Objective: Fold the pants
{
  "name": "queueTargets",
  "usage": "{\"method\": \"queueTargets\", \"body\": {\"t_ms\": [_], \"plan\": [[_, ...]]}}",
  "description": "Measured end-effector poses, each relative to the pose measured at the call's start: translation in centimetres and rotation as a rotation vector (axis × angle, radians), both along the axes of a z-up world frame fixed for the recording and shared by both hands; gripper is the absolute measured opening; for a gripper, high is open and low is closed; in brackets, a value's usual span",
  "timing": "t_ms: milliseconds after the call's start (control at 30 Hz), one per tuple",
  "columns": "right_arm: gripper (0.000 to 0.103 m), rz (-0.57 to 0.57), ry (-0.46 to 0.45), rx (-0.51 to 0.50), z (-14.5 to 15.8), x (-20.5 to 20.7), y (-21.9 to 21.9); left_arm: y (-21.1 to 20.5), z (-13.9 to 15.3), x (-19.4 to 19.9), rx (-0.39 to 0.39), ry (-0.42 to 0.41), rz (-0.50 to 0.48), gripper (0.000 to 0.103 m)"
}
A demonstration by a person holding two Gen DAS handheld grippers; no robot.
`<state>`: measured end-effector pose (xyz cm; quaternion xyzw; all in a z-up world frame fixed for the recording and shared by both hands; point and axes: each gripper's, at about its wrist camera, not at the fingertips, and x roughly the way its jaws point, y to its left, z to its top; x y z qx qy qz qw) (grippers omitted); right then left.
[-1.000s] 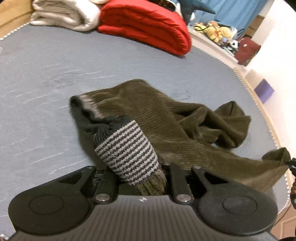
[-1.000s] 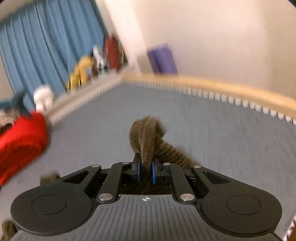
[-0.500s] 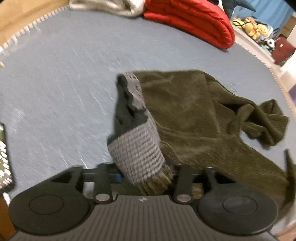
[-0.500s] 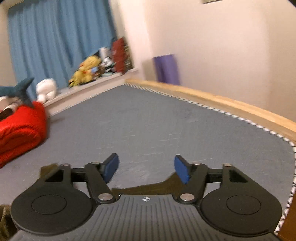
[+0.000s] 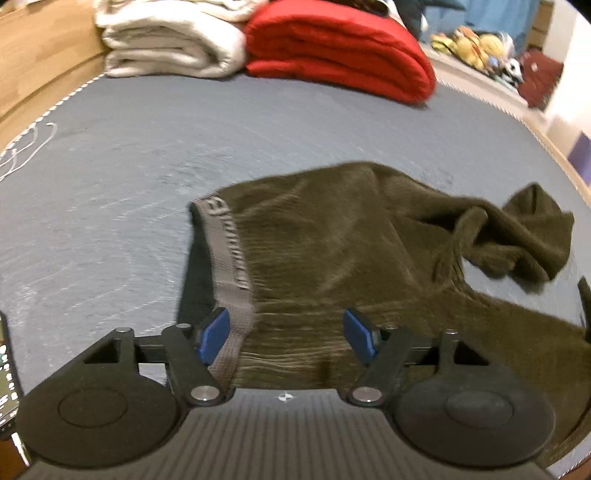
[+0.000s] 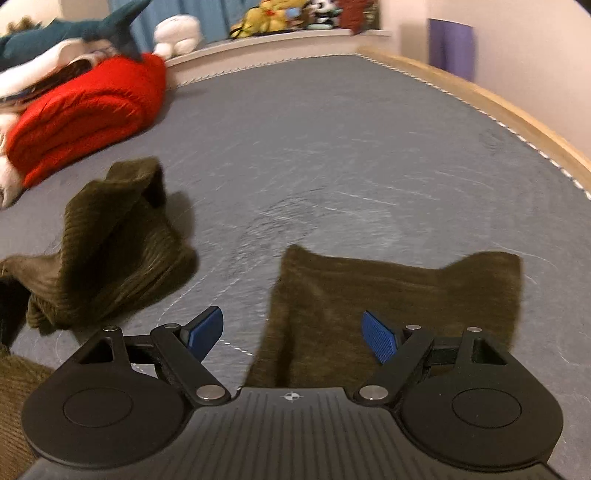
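Olive corduroy pants (image 5: 332,251) lie on the grey-blue mattress (image 5: 110,166). The grey waistband (image 5: 232,258) lies at the left, right in front of my left gripper (image 5: 286,338), which is open and empty above the waist. One leg is bunched at the right (image 5: 517,240). In the right wrist view, one leg end (image 6: 391,295) lies flat under my open, empty right gripper (image 6: 293,334). The other leg is crumpled at the left (image 6: 110,236).
A folded red blanket (image 5: 340,48) and a folded white blanket (image 5: 170,44) lie at the mattress's far end. Stuffed toys (image 6: 273,18) line a shelf behind. A wooden bed rim (image 6: 498,107) runs along the right edge. A phone (image 5: 7,373) shows at the left.
My left gripper has opened and let go of the waistband, which now lies flat. My right gripper opened earlier, dropping the leg end, and now hangs over it.
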<state>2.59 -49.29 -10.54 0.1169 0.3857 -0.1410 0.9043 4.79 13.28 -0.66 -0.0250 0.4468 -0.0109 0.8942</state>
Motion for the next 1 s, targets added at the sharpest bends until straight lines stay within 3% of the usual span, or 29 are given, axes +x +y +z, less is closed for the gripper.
{"method": "queueTargets", "body": {"t_ms": [33,67,100,167,300,467,567,667,733,800,867,1000], "plan": [[0.079,0.011,0.017,-0.022,0.0,0.4,0.7,-0.5,-0.2,0.3,-0.001,0.006,-0.008,0.073],[0.066,0.026,0.030,-0.045,-0.1,0.6,1.6,-1.1,-0.4,0.6,-0.002,0.009,-0.013,0.072],[0.037,0.046,0.043,-0.068,-0.5,0.9,2.2,-1.6,-0.4,0.7,-0.007,0.008,-0.020,0.072],[0.009,0.073,0.077,-0.085,-1.1,1.0,2.4,-3.0,-0.4,1.1,-0.015,0.001,-0.041,0.072],[0.008,0.050,0.023,-0.123,0.9,-1.1,1.7,-5.9,0.3,1.4,-0.050,-0.018,-0.103,0.072],[0.008,-0.052,-0.026,-0.153,5.1,-6.8,-1.1,-10.1,0.6,2.1,-0.087,-0.024,-0.181,0.072],[0.008,-0.107,0.055,-0.169,5.8,-10.5,-2.9,-12.4,0.6,2.3,-0.108,-0.013,-0.226,0.072],[0.010,-0.102,0.175,-0.110,5.0,-14.0,-4.7,-14.6,0.4,2.3,-0.114,-0.005,-0.267,0.072],[0.015,-0.130,0.228,-0.063,4.3,-16.2,-5.9,-15.6,0.2,2.2,-0.113,-0.002,-0.278,0.072],[0.038,-0.193,0.219,-0.049,4.5,-17.8,-7.0,-15.9,0.0,2.2,-0.116,0.006,-0.279,0.072],[0.051,-0.297,0.155,-0.116,5.8,-19.1,-7.8,-16.1,-0.2,2.3,-0.117,0.012,-0.273,0.073],[0.058,-0.407,-0.029,-0.139,8.2,-20.3,-8.5,-15.7,-0.6,2.6,-0.100,0.020,-0.261,0.073]]}}
